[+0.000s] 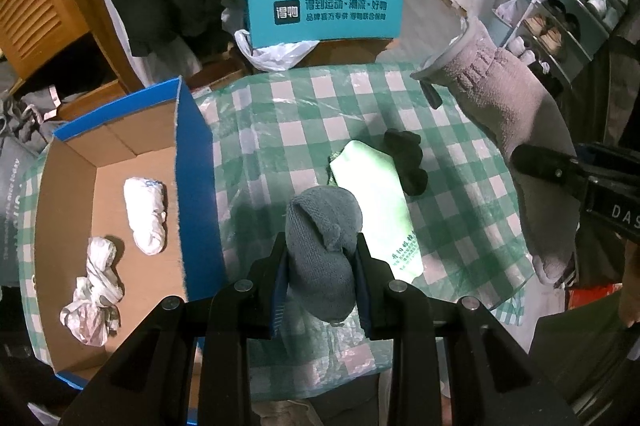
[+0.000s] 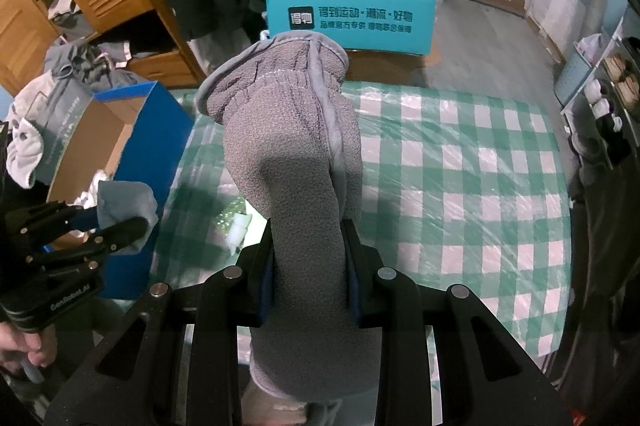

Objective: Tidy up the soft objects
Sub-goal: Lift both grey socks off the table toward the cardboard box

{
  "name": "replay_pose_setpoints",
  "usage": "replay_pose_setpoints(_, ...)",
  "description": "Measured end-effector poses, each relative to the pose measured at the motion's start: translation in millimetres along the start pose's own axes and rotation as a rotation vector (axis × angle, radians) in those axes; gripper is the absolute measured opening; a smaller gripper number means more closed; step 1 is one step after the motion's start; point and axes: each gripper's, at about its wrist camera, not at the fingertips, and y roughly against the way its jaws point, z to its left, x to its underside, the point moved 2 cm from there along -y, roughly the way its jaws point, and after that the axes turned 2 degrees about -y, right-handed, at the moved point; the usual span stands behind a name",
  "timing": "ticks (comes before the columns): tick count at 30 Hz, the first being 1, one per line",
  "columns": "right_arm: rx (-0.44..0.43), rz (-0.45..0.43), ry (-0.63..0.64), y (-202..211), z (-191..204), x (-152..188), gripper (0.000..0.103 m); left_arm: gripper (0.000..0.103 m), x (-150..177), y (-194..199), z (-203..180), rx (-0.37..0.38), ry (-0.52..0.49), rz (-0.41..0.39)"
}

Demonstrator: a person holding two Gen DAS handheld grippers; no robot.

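Note:
My left gripper (image 1: 320, 258) is shut on a rolled blue-grey sock (image 1: 324, 238), held above the checked tablecloth just right of the open blue cardboard box (image 1: 196, 162). My right gripper (image 2: 310, 258) is shut on a grey fleece glove (image 2: 288, 130), held up over the table; the glove also shows at the right of the left wrist view (image 1: 500, 114). A black sock bundle (image 1: 408, 158) and a pale green packet (image 1: 376, 202) lie on the table ahead of the left gripper. The left gripper with its sock shows at the left of the right wrist view (image 2: 120, 222).
Inside the box lie a rolled white item (image 1: 146, 218) and a crumpled white bundle (image 1: 94, 294). A teal box (image 1: 324, 12) stands beyond the table's far edge with a plastic bag (image 1: 276, 54). Dark coats hang behind; a shoe rack (image 1: 568, 14) stands at right.

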Motion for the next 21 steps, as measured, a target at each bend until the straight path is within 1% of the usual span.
replay_pose_setpoints(10, -0.027, -0.012, 0.034, 4, 28, -10, 0.027, 0.029, 1, 13, 18, 0.002, 0.024, -0.027)
replay_pose_setpoints(21, -0.065, -0.03, 0.08, 7, 67, -24, 0.027, 0.029, 5, 31, 48, -0.014, 0.07, -0.065)
